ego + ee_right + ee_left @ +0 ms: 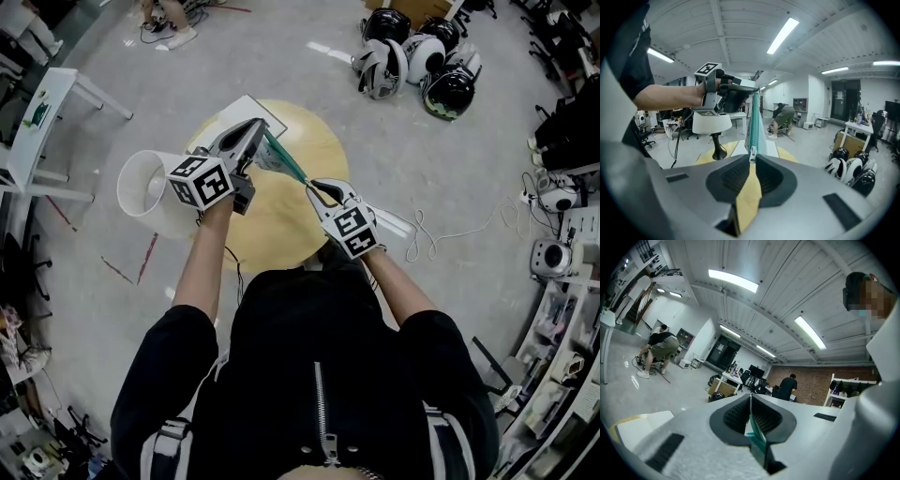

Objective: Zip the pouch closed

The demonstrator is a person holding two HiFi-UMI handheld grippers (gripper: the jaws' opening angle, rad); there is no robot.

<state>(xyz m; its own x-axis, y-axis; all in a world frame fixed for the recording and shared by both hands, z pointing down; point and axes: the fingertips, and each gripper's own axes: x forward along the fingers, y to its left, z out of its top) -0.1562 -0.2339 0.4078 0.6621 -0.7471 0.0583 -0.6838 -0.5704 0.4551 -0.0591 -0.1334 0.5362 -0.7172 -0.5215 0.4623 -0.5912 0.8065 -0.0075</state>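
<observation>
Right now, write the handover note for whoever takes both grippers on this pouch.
Left gripper: shut on one end of the teal pouch.
Right gripper: shut on the zip pull at the other end.
Pouch: stretched in the air between them, above the round wooden table.
Done: both grips set, pouch taut.
Left: probably draw the pull along the zip toward the other gripper. How much is already closed I cannot tell.

Head view steeply down over table [281, 234], gripper views close along jaws, right facing left tongs [747, 91]

Left gripper [262, 132], right gripper [310, 187]: seemingly clamped
</observation>
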